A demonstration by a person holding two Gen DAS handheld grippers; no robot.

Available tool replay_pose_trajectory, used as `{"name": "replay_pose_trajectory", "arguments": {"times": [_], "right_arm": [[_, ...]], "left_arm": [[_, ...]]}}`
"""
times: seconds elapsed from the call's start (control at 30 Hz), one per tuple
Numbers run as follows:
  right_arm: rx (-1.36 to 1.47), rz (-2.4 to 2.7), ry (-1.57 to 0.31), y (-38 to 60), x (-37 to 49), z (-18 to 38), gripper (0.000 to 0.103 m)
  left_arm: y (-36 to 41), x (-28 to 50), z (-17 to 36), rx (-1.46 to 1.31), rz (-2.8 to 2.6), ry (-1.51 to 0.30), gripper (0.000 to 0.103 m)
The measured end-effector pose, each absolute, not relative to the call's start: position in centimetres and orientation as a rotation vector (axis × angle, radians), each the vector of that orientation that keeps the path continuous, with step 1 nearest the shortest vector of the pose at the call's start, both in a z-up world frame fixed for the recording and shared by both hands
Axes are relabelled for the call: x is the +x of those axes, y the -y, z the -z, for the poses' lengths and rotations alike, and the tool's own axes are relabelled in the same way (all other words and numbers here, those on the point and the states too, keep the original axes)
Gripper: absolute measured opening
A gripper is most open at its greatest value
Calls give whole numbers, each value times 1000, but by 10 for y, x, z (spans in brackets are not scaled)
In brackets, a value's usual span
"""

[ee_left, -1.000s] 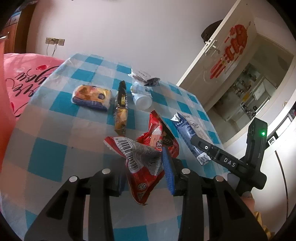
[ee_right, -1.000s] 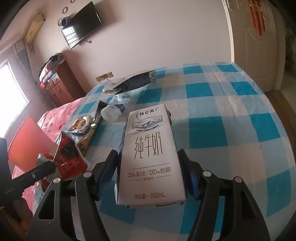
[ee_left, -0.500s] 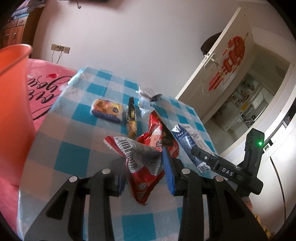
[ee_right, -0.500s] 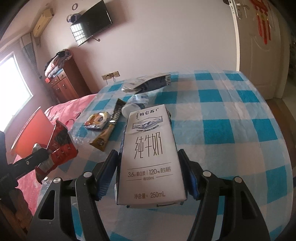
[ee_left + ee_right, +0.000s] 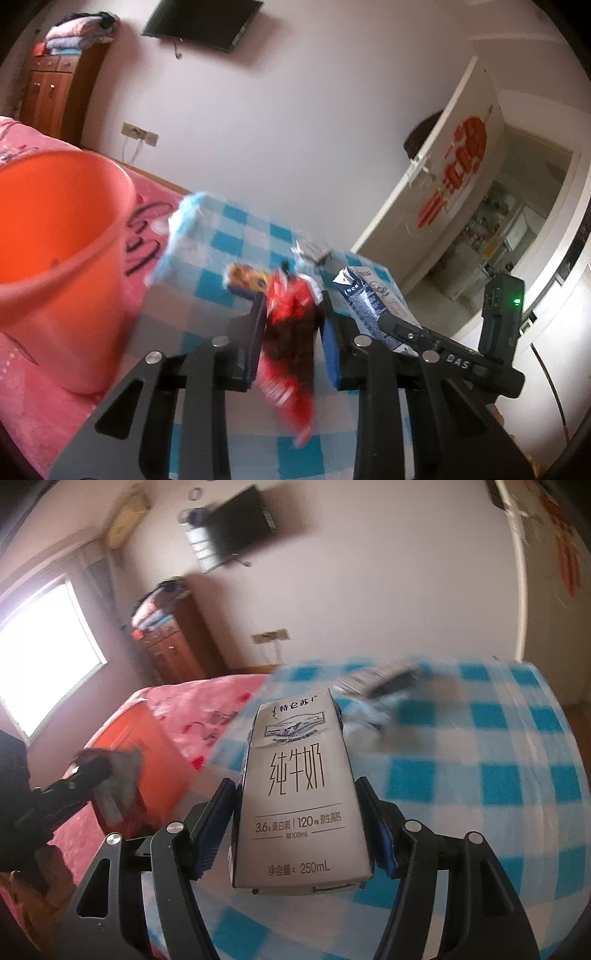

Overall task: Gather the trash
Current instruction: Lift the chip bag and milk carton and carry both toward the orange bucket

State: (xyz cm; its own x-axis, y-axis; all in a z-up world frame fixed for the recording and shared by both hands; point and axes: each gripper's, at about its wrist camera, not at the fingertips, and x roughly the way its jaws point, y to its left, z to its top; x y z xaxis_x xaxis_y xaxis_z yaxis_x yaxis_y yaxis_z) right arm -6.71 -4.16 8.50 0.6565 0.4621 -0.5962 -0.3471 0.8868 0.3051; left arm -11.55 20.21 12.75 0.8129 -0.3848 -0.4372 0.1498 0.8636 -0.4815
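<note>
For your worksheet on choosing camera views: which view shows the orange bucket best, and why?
The left wrist view. The orange bucket fills its left side, with the rim and inside wall plain to see, beside the checked table. The right wrist view shows only a blurred orange patch of it, partly hidden behind the other tongs.

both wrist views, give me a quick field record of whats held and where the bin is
left gripper: jaws closing on a crumpled red foil snack wrapper that hangs between them
right gripper: clamped on an upright white 250 mL milk carton
bin: orange plastic bucket, left of the left gripper, beside the table on the pink bedding
table: blue and white checked tablecloth, other wrappers lying on it, blurred
image quality: motion blur in both views
</note>
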Motion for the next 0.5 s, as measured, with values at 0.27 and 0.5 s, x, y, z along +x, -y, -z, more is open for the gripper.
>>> {"name": "replay_pose_trajectory", "arguments": {"times": [0.27,0.5], "right_arm": [[118,-547,-685,-6,-68,-105,66],[122,-508,-739,3,-65,-78,66]], "left_arm": [[-218,-106,-97,-442,277,-640,24],[-210,-95,-56,-490,305,-682,25]]}}
